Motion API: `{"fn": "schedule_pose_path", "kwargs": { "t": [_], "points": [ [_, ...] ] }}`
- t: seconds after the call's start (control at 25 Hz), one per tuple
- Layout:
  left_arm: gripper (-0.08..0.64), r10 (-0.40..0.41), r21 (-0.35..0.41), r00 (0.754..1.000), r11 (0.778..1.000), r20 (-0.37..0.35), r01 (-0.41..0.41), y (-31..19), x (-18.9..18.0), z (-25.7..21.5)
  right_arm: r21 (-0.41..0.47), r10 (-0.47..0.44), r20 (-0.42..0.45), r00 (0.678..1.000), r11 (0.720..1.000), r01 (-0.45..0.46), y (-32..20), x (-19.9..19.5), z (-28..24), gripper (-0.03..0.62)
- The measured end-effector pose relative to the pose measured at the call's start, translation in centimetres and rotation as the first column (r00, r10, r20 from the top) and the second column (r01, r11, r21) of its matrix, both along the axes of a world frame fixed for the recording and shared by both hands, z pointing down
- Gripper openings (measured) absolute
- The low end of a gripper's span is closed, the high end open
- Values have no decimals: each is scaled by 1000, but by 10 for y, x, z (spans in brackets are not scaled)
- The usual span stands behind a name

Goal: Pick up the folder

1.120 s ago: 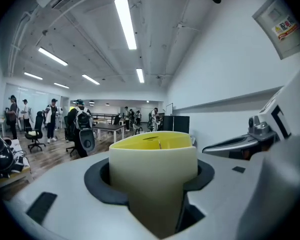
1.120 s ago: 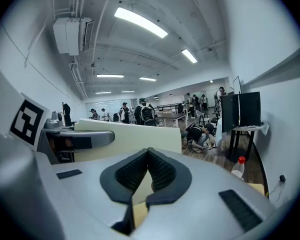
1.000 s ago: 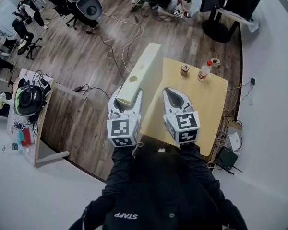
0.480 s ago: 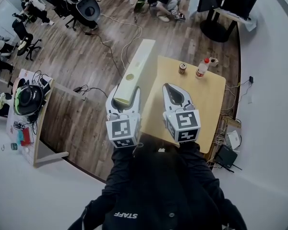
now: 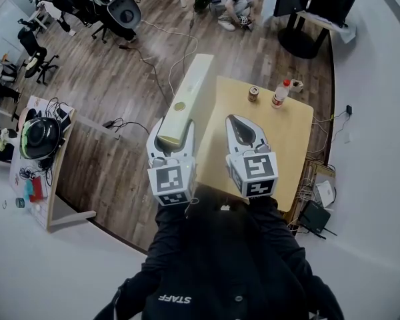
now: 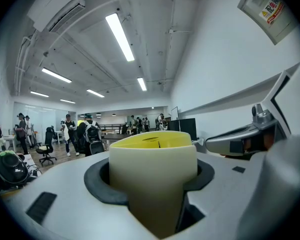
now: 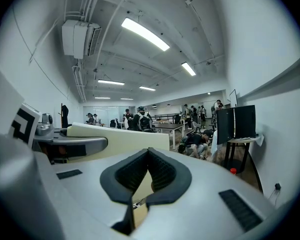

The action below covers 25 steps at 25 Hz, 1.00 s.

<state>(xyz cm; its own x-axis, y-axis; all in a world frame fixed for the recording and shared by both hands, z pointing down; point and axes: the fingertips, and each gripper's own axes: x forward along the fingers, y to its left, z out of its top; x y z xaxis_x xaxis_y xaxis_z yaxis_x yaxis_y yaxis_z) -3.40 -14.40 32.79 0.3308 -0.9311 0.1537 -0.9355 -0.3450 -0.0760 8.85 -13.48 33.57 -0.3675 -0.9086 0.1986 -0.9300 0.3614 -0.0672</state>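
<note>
Count from where I stand: 1 folder (image 5: 193,92), between the left fingers. 2 grippers: left gripper (image 5: 171,137), right gripper (image 5: 238,121). 1 table (image 5: 290,145). On it, beyond the right fingertips: 1 can (image 5: 255,95), 1 bottle (image 5: 281,93). 1 helmet (image 5: 40,139), well left of the fingers.

A light wooden desk (image 5: 290,145) is standing on the plank floor (image 5: 113,85). Near its far edge a small can (image 5: 254,95) is standing upright, and close by to the right a clear bottle (image 5: 280,95) with a red cap is standing too. A pale item (image 5: 297,85), too small to identify, is sitting beside the bottle at the far corner.
</note>
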Motion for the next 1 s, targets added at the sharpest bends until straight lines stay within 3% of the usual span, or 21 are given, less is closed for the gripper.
{"fn": "schedule_pose_path", "kwargs": {
  "t": [1.0],
  "points": [
    [288,1,-2,1000,1000,19,-1,8,13,5,-23,-11,7,1000,1000,11,13,6,11,21]
  ]
}}
